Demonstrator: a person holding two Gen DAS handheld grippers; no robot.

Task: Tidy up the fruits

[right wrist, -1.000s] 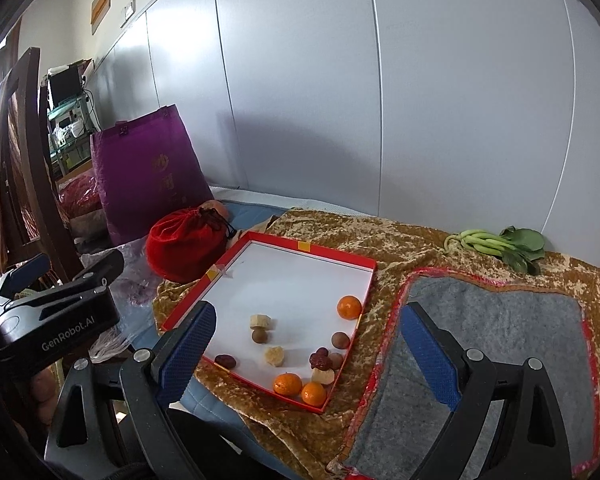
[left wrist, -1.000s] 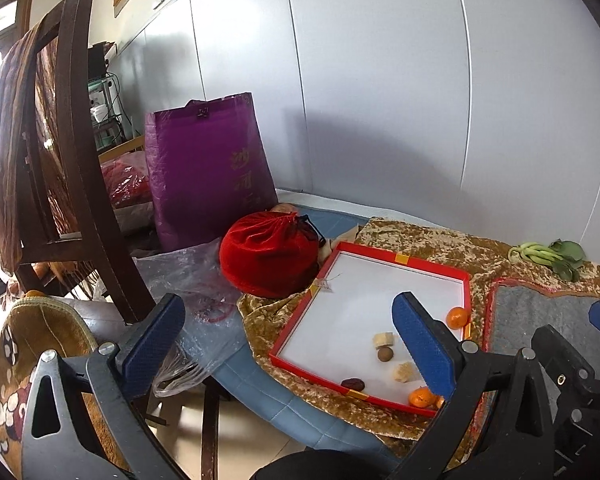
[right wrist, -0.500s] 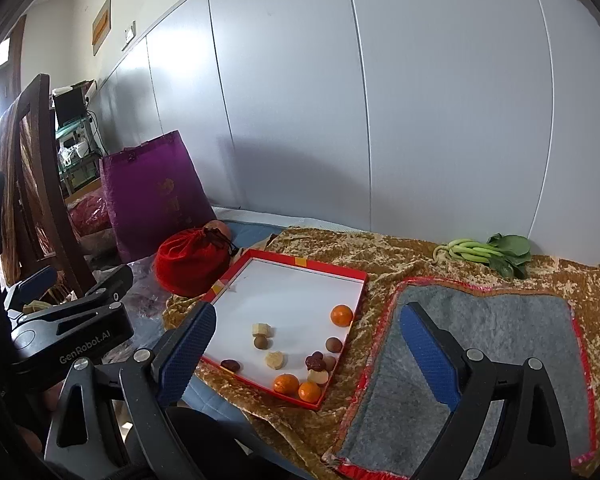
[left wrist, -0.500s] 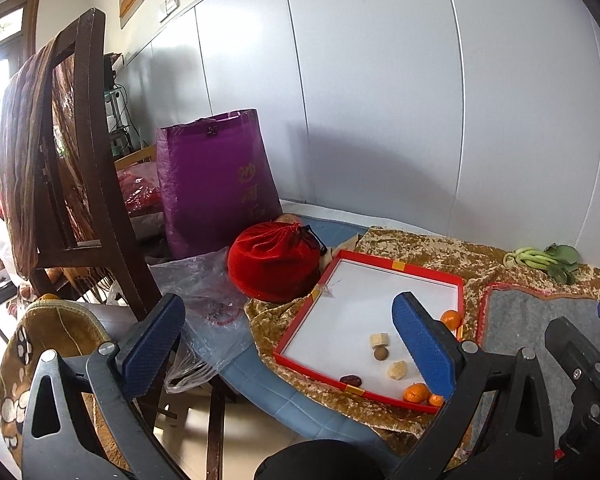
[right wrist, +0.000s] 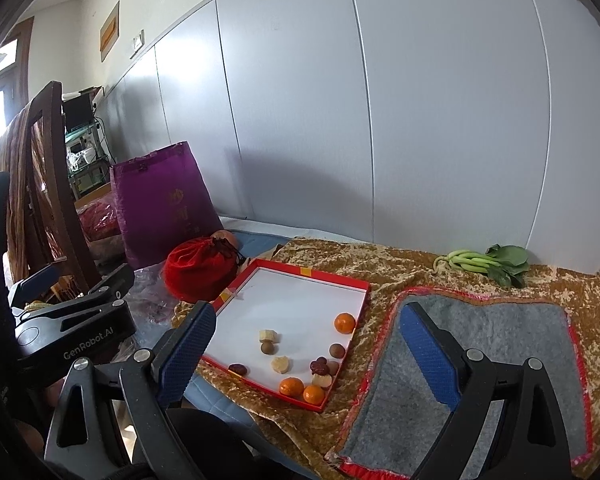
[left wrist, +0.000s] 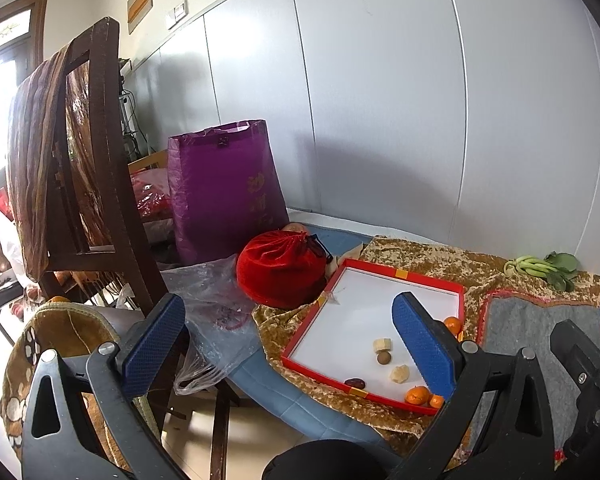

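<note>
A red-rimmed white tray (right wrist: 300, 304) lies on a gold cloth. It holds small oranges (right wrist: 345, 323), brown round fruits (right wrist: 266, 347), pale chunks (right wrist: 269, 335) and dark red dates (right wrist: 238, 369), mostly near its front edge. The tray (left wrist: 364, 300) also shows in the left wrist view. My right gripper (right wrist: 308, 348) is open and empty, held back from the tray. My left gripper (left wrist: 288, 340) is open and empty, left of the tray over the table edge. The left gripper's body (right wrist: 72, 324) shows at the left of the right wrist view.
A grey mat with red trim (right wrist: 480, 344) lies right of the tray. Green vegetables (right wrist: 484, 262) lie at the back right. A red drawstring pouch (right wrist: 200, 272), a purple bag (right wrist: 164, 208), a clear plastic bag (left wrist: 216, 300) and a wooden chair (left wrist: 96, 184) stand left.
Both grippers have drawn back and risen a little, so the tray looks smaller and farther. Both stay open. Nothing on the table moved.
</note>
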